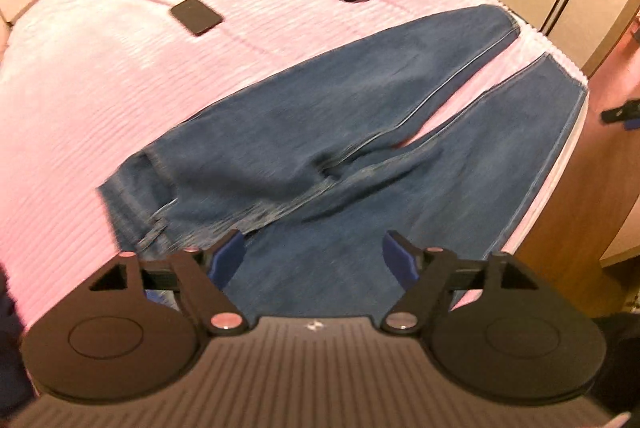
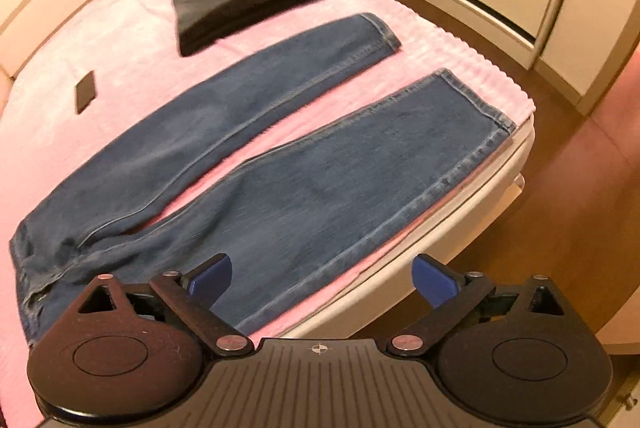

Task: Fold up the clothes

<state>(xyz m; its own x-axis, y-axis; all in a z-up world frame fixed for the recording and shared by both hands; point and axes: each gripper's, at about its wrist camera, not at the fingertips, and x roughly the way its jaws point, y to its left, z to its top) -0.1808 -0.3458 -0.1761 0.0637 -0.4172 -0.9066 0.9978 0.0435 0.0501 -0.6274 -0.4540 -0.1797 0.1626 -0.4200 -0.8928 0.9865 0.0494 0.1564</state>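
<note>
Two grippers hang above a pair of blue jeans [image 2: 280,164] spread flat on a bed with a pink ribbed cover [image 2: 132,32]; the jeans serve as the reference for all positions below.

Left gripper [image 1: 314,260]: jaws wide apart, blue pads clear of each other, nothing between them; the fingers hover over the seat and upper near leg of the jeans, and contact with the cloth cannot be confirmed from this view; the waistband end lies just left of the left finger, with some fabric bunched near the crotch seam.

Right gripper [image 2: 322,278]: jaws wide apart, empty; the left finger sits over the thigh of the near leg, the right finger over the bed edge beyond the outer seam of that leg; no grip on the fabric.

Jeans layout: both legs run away from the grippers, parted in a narrow V with pink cover showing between them; the near leg lies along the bed edge, its hem at the corner; the far leg hem ends just short of a folded dark garment [image 2: 244,0].

Folded dark garment: beyond the far leg, near but apart from the jeans.

Phone [image 1: 196,15]: dark, flat on the cover, well apart from the jeans, on the far-leg side.
</note>
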